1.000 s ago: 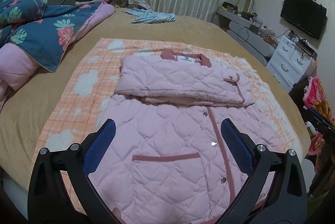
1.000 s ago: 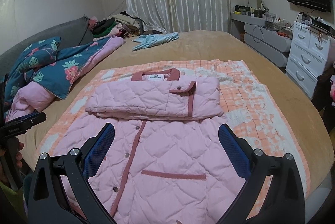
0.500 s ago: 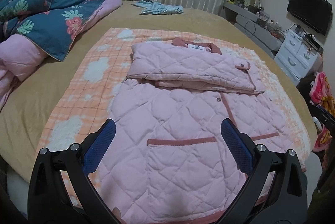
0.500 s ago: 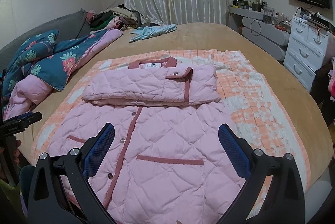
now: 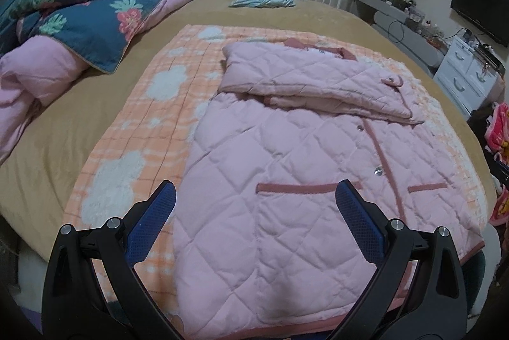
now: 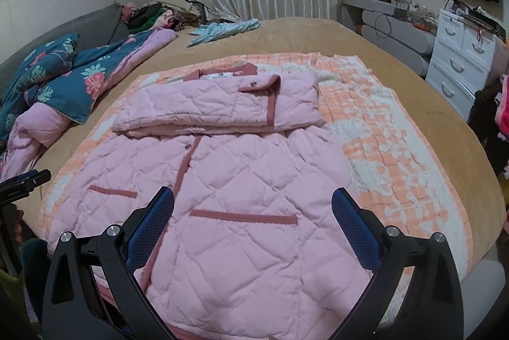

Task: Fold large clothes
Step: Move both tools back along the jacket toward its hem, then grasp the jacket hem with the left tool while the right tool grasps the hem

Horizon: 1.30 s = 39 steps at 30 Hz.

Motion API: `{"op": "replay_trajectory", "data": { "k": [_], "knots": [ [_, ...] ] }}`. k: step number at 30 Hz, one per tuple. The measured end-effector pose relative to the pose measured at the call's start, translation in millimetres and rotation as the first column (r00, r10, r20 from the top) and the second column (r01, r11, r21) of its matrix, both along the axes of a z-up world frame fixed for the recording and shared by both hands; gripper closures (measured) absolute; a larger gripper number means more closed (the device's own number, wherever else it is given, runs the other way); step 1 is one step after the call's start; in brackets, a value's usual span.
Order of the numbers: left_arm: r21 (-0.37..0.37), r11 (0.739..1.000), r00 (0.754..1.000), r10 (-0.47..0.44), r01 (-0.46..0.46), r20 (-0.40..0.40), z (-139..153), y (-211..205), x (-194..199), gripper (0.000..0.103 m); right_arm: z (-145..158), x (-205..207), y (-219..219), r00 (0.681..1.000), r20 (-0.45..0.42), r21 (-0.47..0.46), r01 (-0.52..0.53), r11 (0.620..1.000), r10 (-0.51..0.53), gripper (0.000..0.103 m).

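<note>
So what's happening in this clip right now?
A person holding a claw in each hand is folding a pink quilted coat spread on an orange checked blanket on a bed. Its sleeves are already folded across the chest. The left claw and right claw hover open over the hem, gripping nothing.

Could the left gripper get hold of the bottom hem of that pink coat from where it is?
Probably yes. The left gripper is open just above the pink coat, and the hem lies uncovered at the near edge of the bed, with nothing between them.
</note>
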<state>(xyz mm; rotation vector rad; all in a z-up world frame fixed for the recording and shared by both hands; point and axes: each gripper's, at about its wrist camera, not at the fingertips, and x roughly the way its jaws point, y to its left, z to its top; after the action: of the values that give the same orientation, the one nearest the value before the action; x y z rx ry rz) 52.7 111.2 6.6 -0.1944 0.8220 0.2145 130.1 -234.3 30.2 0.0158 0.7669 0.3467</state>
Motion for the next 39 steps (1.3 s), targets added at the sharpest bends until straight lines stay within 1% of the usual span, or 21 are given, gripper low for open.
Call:
{"op": "replay_trajectory", "data": {
  "k": [9, 16, 19, 21, 25, 28, 30, 36, 39],
  "knots": [
    [0.017, 0.999, 0.998, 0.029, -0.028, -0.049, -23, 13, -9, 0.009, -19, -1, -17, 0.999, -0.032, -0.034, 0.028, 0.999, -0.029, 0.004],
    [0.018, 0.999, 0.995, 0.029, -0.027, -0.092, -44, 17, -15, 0.009, -37, -4, -29, 0.997, -0.066, -0.070, 0.043, 0.997, -0.047, 0.004],
    [0.003, 1.000, 0.993, 0.029, -0.029, -0.111, -54, 21, -17, 0.009, -45, -4, -34, 0.995, -0.082, -0.084, 0.050, 0.995, -0.057, 0.004],
    [-0.023, 0.999, 0.992, 0.029, -0.032, -0.124, -61, 25, -19, 0.009, -49, -5, -36, 0.994, -0.090, -0.092, 0.053, 0.994, -0.061, 0.004],
    [-0.044, 0.998, 0.988, 0.039, -0.046, -0.150, -72, 34, -25, 0.009, -56, -7, -43, 0.992, -0.107, -0.111, 0.056, 0.992, -0.068, 0.004],
    [-0.080, 0.995, 0.985, 0.041, -0.055, -0.170, -81, 41, -30, 0.009, -61, -8, -50, 0.990, -0.119, -0.122, 0.062, 0.991, -0.076, 0.004],
    [-0.090, 0.994, 0.983, 0.040, -0.057, -0.181, -85, 42, -32, 0.009, -64, -9, -54, 0.988, -0.127, -0.124, 0.070, 0.990, -0.085, 0.004],
    [-0.118, 0.992, 0.976, 0.012, -0.038, -0.215, -99, 38, -37, 0.009, -78, -15, -74, 0.978, -0.176, -0.132, 0.087, 0.987, -0.110, 0.004],
    [-0.128, 0.991, 0.973, -0.001, -0.029, -0.233, -106, 35, -39, 0.009, -87, -19, -82, 0.971, -0.220, -0.121, 0.064, 0.991, -0.090, 0.004]
  ]
}}
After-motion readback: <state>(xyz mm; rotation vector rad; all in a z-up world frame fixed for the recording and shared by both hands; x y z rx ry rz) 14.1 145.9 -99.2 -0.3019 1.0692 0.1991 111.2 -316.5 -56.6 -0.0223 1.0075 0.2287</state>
